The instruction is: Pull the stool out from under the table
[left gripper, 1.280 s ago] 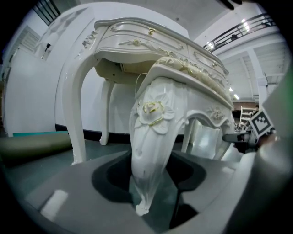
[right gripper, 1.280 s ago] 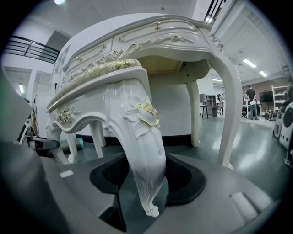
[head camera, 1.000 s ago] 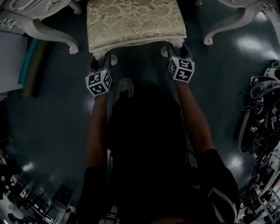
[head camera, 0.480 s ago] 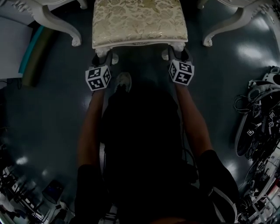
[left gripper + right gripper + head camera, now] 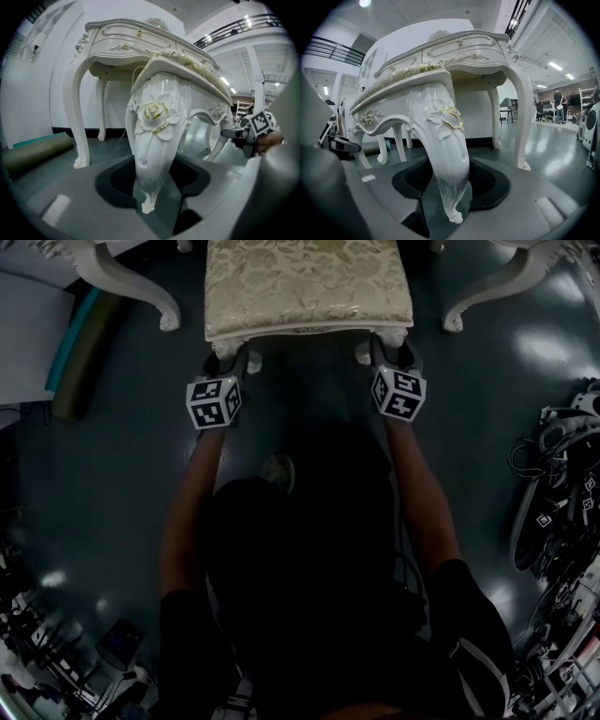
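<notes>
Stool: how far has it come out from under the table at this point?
Done: left gripper clamps the stool's left front leg, right gripper its right front leg. In hand: the pull. Left: likely most of it; the seat sits between the table legs, front edge just past their feet.

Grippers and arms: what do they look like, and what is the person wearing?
The left gripper and the right gripper both have smooth grey jaws that are dark on the inside. On top of each sits a white cube covered in black square markers. The person wears dark clothes with short sleeves, so the forearms are bare.
</notes>
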`<state>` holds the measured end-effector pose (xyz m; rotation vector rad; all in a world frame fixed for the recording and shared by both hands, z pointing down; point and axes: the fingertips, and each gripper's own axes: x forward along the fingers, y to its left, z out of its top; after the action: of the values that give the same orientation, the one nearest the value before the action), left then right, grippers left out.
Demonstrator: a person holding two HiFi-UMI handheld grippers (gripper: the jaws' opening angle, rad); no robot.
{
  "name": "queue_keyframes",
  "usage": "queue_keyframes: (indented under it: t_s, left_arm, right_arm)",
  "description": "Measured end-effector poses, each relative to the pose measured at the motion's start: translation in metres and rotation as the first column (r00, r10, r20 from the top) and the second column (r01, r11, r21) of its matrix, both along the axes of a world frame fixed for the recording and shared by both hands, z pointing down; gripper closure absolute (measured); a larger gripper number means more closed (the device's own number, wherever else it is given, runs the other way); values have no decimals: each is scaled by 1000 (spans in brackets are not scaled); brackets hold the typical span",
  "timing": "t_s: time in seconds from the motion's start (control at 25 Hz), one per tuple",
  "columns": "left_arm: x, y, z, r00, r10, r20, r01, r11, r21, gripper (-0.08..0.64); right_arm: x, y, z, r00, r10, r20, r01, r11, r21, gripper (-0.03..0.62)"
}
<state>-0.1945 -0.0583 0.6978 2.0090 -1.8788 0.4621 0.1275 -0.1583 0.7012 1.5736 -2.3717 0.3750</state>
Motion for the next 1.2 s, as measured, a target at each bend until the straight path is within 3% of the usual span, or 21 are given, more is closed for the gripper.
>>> queue_keyframes:
  t_s: [0.6, 0.96, 1.2]
  left_arm:
    - [-3, -2, -1, 1000, -4, 10, 4, 1000, 27, 347]
    - [-2, 2, -3, 999, -42, 12, 40, 991, 127, 347]
    - [-5, 10, -15, 999, -35, 21, 32, 993, 113, 345]
  right_arm:
    - [-5, -4, 2, 1000, -3, -14, 3, 999, -49, 355]
    - [-2, -1, -1, 1000, 14, -9, -13, 1000, 23, 359]
    - [-2, 15, -9, 1000, 11, -10, -11, 1000, 1, 360]
